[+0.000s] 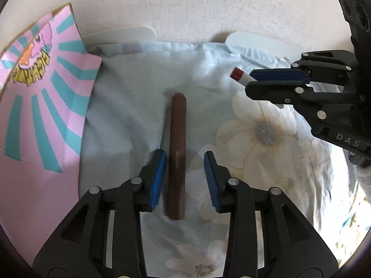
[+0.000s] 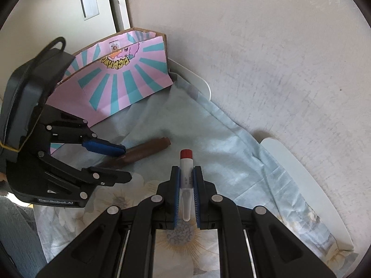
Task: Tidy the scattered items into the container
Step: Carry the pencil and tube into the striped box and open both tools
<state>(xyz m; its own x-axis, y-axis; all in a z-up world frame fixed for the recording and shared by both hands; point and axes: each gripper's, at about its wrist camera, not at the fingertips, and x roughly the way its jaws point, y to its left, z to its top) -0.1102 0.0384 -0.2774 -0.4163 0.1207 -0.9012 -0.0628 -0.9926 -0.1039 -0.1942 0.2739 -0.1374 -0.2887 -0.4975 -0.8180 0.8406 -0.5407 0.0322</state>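
Left claw [image 1: 185, 178] seen from its own wrist camera: pads apart, not pressing, straddling a brown cylindrical stick [image 1: 177, 157] that lies lengthwise on the floral cloth [image 1: 129, 106]; left pad just beside the stick, right pad clearly off it. Far end of the stick pointing toward the pale wall [image 1: 185, 4]. Pink-and-teal paper container [image 1: 44, 106] off to the left, its edge resting against the cloth. Upper right of the same view: right claw [image 1: 248, 81] clamped on a small white tube with a red cap [image 1: 236, 73], cap end poking out past the fingertips, held clear of the cloth. White bench [image 1: 143, 33] edge peeking out behind the cloth. Right wrist view next: right claw [image 2: 186, 173] closed narrowly on the white tube [image 2: 186, 169], blue pads pressing both sides, red cap forward, clear rounded end back between the fingers. Left claw [image 2: 126, 162] at left, spread over the brown stick [image 2: 148, 149]. Container [image 2: 125, 81] standing open beyond it, near the wall [image 2: 278, 69].
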